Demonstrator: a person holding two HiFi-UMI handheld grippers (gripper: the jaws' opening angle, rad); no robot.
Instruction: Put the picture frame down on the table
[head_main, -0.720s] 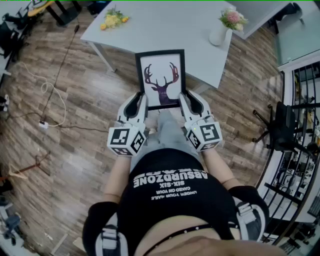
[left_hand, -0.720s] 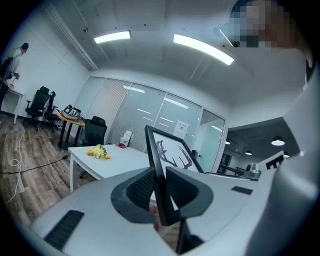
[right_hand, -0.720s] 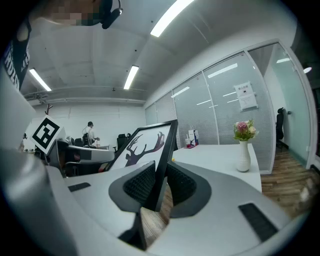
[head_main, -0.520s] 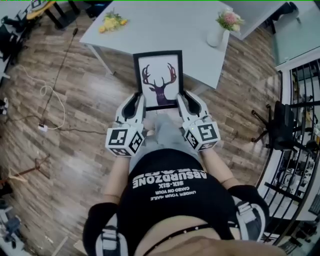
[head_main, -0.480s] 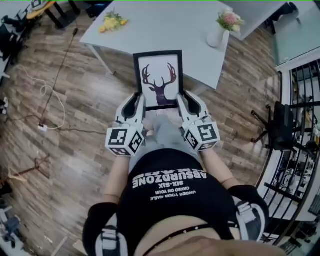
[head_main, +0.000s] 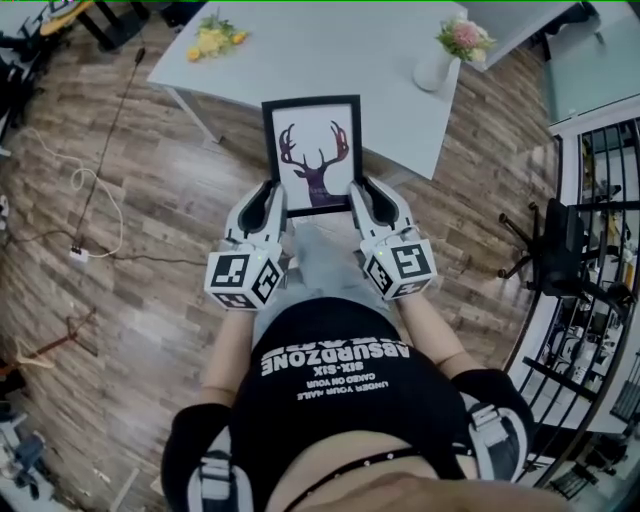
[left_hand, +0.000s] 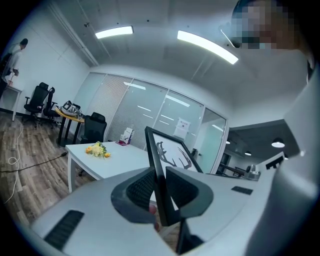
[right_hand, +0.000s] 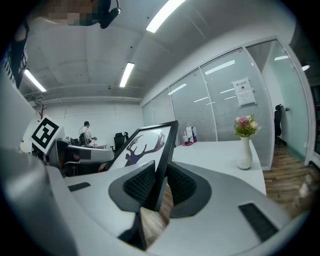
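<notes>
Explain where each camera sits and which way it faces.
Head view: on the person's head, facing steeply down at the picture frame near the table; torso, arms, left gripper and right gripper show.
Left gripper view: rides the left gripper, facing along its fingers, shut on the frame's left side.
Right gripper view: rides the right gripper; fingers shut on the frame's right side.
All share the frame and table.

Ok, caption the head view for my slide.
Left gripper and right gripper clamp the deer picture frame in front of the white table.
</notes>
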